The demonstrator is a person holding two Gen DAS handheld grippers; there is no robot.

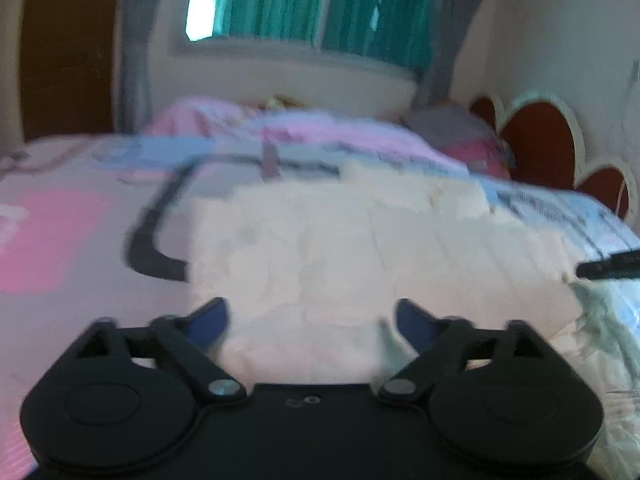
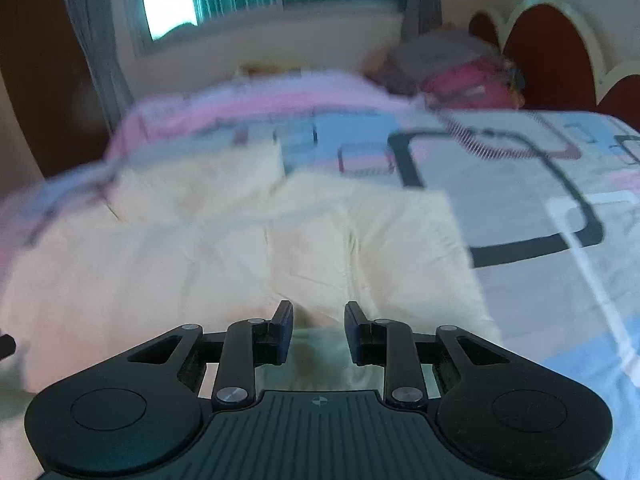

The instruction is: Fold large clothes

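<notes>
- Bed (image 2: 560, 168) — filled both views; its cover was a smooth printed sheet in pink, pale blue and white with thick dark rounded-rectangle outlines. It served as the flat folding surface.
- Cream garment (image 1: 360, 240) — the large cloth to be folded, spread across the middle of the bed, soft and creased, roughly rectangular with a seam running lengthwise. In the right wrist view it ran from 9 o'clock to the centre (image 2: 248, 248). It lay mostly flat, judged ready for a fold from the near edge.
- Window (image 1: 320, 0) — at 12 o'clock, green slatted blind behind it, grey curtains on either side.
- Headboard (image 1: 540, 140) — at 2 o'clock, red scalloped panels with cream trim.
- Pillow pile (image 2: 460, 68) — at 1 o'clock, pink and grey, blurred.
- Left gripper (image 1: 312, 316) — black plastic, blue pads; jaws spread wide and holding nothing, above the garment's near edge at 6 o'clock.
- Right gripper (image 2: 318, 328) — jaws parted by a narrow gap, pale cloth visible between them; whether the fingers pinched it could not be told.
</notes>
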